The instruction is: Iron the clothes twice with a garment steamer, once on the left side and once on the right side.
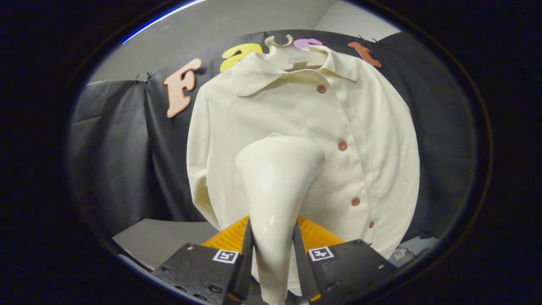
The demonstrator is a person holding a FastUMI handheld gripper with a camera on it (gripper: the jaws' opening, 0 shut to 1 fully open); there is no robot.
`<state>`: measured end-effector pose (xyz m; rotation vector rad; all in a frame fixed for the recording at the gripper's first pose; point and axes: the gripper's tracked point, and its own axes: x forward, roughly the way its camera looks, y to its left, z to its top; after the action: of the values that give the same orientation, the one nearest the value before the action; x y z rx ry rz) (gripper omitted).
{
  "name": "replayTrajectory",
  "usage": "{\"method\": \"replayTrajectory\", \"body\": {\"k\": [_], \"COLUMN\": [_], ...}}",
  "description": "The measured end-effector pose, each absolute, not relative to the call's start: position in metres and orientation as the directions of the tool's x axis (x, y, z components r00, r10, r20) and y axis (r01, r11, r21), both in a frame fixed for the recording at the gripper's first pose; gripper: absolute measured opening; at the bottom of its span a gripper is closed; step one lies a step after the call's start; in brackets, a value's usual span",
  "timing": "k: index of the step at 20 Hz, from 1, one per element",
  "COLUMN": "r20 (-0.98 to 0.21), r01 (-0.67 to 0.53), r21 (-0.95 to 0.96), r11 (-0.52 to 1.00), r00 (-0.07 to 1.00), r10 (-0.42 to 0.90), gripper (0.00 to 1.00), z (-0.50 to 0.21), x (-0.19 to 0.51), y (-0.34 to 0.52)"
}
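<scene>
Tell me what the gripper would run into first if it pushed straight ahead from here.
The gripper is shut on the garment steamer, whose head points at the cream shirt on its hanger. Going straight on, the steamer head would likely meet the shirt's front beside the button row; the remaining gap is unclear.

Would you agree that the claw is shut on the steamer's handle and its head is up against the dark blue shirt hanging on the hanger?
Not quite: the shirt is cream, not dark blue, as the gripper view shows. The rest stands: the claw is shut on the steamer by its handle, with the head against the shirt front, and the shirt hangs on a hanger.
</scene>
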<state>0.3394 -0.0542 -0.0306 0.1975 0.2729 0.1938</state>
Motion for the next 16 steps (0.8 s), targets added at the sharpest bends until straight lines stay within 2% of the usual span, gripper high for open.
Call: {"method": "replayTrajectory", "body": {"k": [9, 16], "r20": [-0.35, -0.436], "r01": [-0.173, -0.166], "r21": [0.154, 0.183], "r11": [0.973, 0.969], "r00": [0.911, 0.869], "r10": [0.217, 0.232], "gripper": [0.46, 0.46], "z": [-0.113, -0.185], "x": [0.311, 0.288], "y": [-0.061, -0.064]}}
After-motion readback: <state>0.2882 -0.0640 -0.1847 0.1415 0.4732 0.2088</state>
